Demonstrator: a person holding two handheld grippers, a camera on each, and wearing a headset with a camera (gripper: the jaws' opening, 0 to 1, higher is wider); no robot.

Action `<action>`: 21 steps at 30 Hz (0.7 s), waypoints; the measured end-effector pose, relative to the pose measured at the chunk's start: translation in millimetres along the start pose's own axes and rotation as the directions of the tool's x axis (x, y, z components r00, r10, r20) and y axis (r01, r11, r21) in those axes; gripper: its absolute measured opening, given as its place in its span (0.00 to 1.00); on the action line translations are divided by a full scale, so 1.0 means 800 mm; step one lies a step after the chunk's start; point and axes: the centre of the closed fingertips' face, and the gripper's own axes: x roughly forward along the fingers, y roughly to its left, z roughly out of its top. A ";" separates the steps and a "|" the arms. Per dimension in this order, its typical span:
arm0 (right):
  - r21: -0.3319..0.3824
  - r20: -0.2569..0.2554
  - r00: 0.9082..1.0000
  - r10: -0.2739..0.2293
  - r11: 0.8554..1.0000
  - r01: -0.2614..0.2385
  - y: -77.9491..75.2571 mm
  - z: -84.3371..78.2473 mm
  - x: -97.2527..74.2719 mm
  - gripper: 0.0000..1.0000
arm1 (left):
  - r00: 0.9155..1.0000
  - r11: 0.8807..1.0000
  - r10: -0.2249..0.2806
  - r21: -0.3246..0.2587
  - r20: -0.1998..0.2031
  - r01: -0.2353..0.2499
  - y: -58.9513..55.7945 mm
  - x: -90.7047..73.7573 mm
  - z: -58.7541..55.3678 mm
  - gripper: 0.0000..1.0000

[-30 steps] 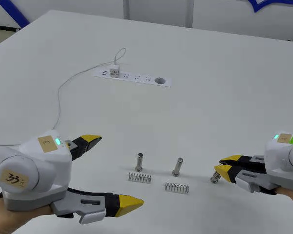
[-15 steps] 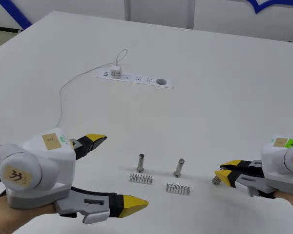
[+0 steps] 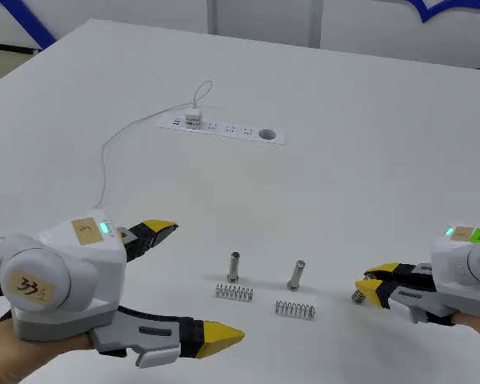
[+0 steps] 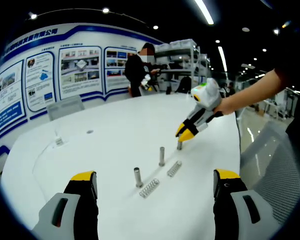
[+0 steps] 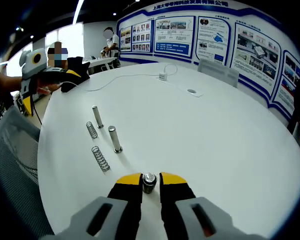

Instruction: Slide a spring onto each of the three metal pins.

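- Right gripper [image 3: 366,282] [image 5: 150,180]: the jaws are drawn close together, with one yellow tip on each side of the sprung pin [image 5: 149,179]. Whether they press on it cannot be told.
- Sprung pin [image 3: 357,297]: stands upright on the table [image 3: 368,160], at the right end of the row. The fitted spring [image 5: 149,188] is coiled round its shank below the head.
- Left gripper [image 3: 206,282] [image 4: 154,176]: the jaws are spread wide and hold nothing. It sits low over the near left of the table, well apart from the pins.
- First pin [image 3: 234,266]: bare and upright, between the two grippers.
- Second pin [image 3: 296,274]: bare and upright, between the first pin and the sprung pin.
- First spring [image 3: 234,292]: loose, lying flat on the table just in front of the first pin.
- Second spring [image 3: 294,309]: loose, lying flat just in front of the second pin.
- Table: a white, plain top.
- Power strip [image 3: 222,128]: white, lying flat well beyond the pins.
- Plug [image 3: 193,120]: white, seated near the strip's left end.
- Cable [image 3: 104,156]: white, loops up from the plug, then runs left and toward the near edge.
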 end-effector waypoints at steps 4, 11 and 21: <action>0.010 0.007 1.000 -0.008 1.000 0.008 0.000 0.002 -0.004 0.14 | 1.000 1.000 -0.002 0.005 -0.002 0.002 0.001 0.000 0.001 0.99; 0.004 0.045 0.999 -0.026 1.000 0.026 0.001 0.024 -0.018 0.17 | 1.000 1.000 -0.004 0.011 0.002 0.004 0.002 -0.003 0.005 0.99; -0.125 0.073 0.996 0.044 0.992 -0.034 0.047 0.058 -0.016 0.18 | 1.000 1.000 -0.014 0.024 -0.007 0.014 -0.004 -0.009 0.004 0.99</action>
